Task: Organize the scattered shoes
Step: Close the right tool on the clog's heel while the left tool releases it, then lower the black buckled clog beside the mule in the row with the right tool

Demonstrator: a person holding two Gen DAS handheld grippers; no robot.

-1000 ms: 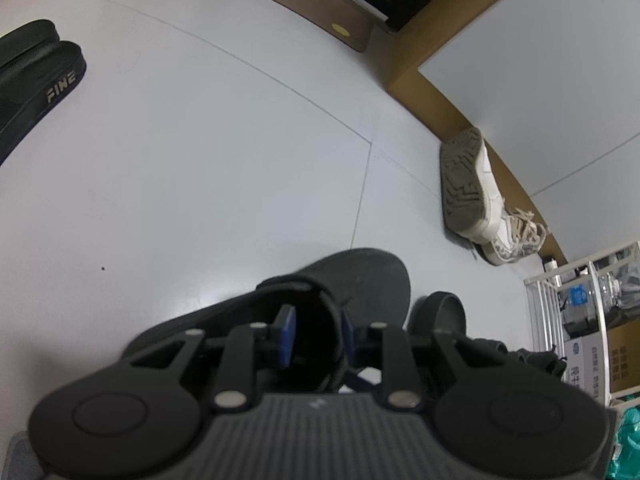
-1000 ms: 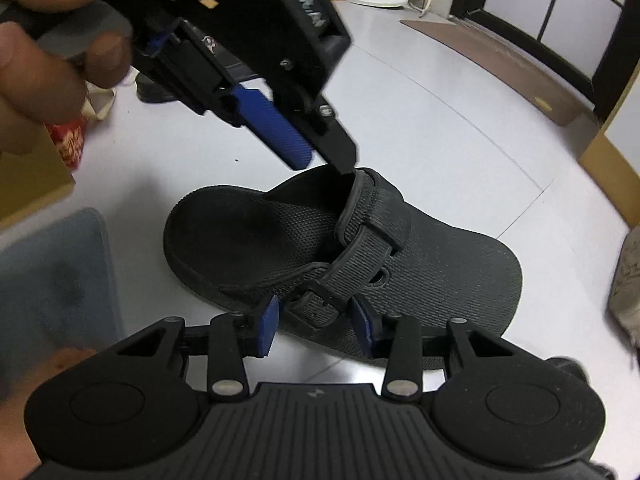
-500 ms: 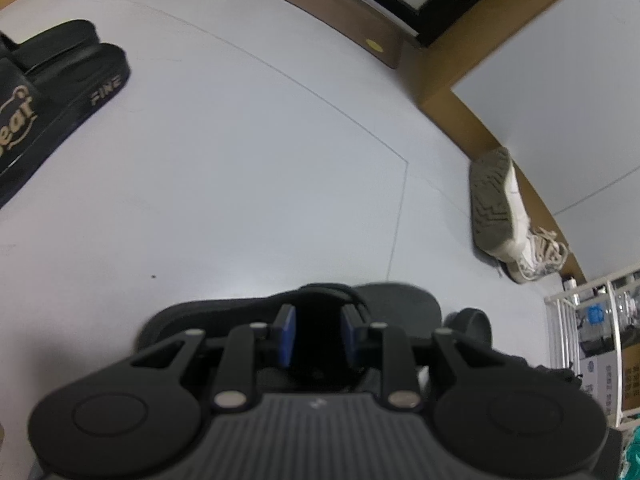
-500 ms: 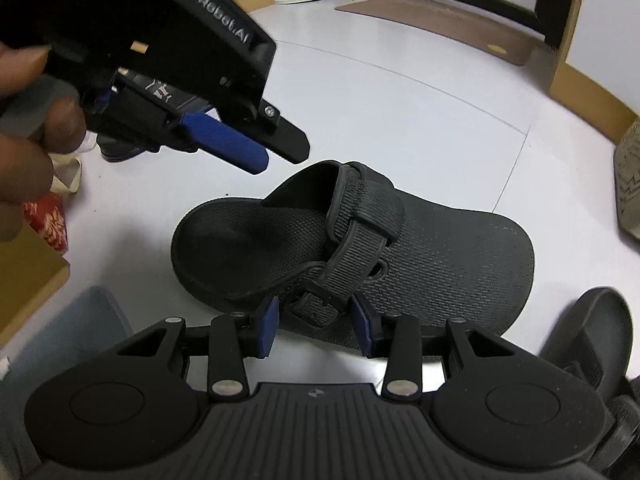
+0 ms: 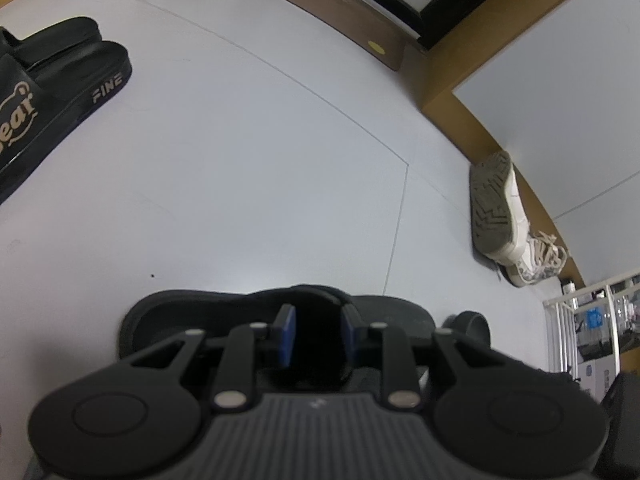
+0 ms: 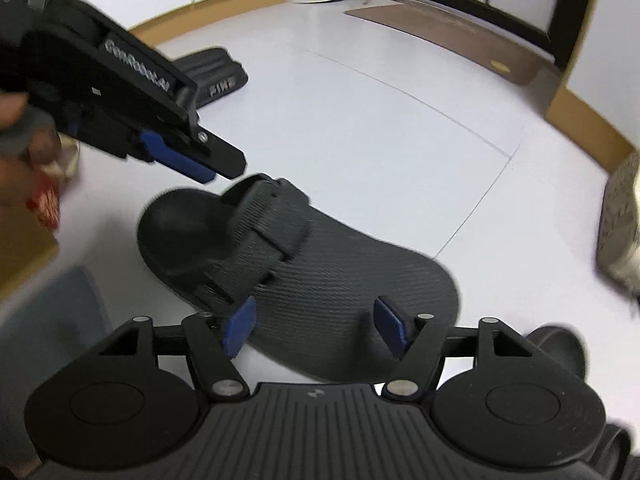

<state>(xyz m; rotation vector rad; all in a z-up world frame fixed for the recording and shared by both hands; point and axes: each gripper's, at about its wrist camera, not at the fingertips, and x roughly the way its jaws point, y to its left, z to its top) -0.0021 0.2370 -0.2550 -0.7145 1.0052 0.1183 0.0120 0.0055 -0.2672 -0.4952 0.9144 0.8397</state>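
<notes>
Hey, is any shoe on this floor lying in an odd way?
Yes. The white sneaker by the wooden baseboard is tipped on its side, its grey tread facing the room and laces spilling out. The black sandal lies flat, and the black slides sit side by side.

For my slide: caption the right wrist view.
Right gripper opening over a black strap sandal; left gripper above its strap.
</notes>
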